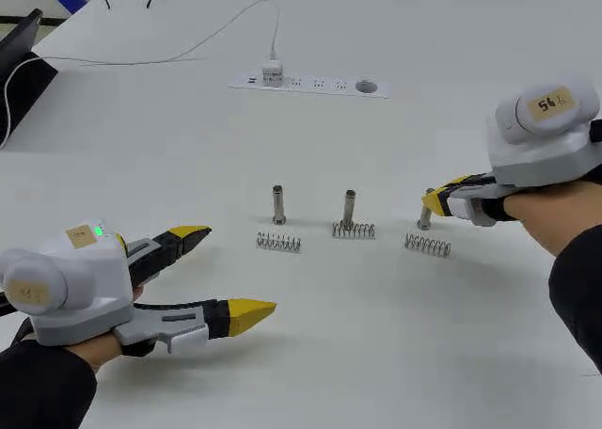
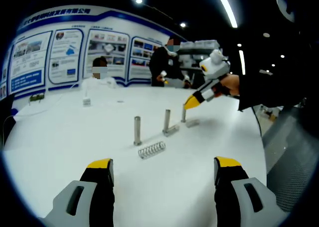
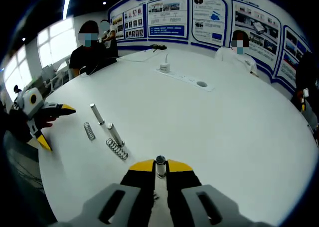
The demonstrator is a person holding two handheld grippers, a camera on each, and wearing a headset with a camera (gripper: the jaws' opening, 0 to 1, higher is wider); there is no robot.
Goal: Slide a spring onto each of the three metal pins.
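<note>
Springs, three in all, lie flat on the white counter (image 1: pixel 376 354), none of them on a pin. Each is a short coil of thin grey wire with evenly spaced turns, lying crosswise in front of the row of pins. The left spring (image 1: pixel 278 243) lies just in front of the left pin (image 1: pixel 278 204) without touching it. The middle spring (image 1: pixel 354 230) sits right against the foot of the middle pin (image 1: pixel 349 209). The right spring (image 1: pixel 427 246) lies just in front of the right pin (image 1: pixel 426 216). The pins are plain, slim cylinders of dull silver metal, standing upright side by side and spaced apart along the counter. The right claw (image 1: pixel 433 203), with black fingers and yellow tips, is clenched on the right pin near its top. In the right gripper view the pin's round end shows between the two yellow tips, with the other two pins and two of the springs in a line beyond. The left claw (image 1: pixel 235 269) is released, its jaws spread wide. It hangs low over the counter on the person's near side, well apart from the pins, with its tips pointing toward the left spring. Farther back on the counter lies a white power strip (image 1: pixel 308 85) with a plug in it and a white cable (image 1: pixel 188 48) trailing away.
</note>
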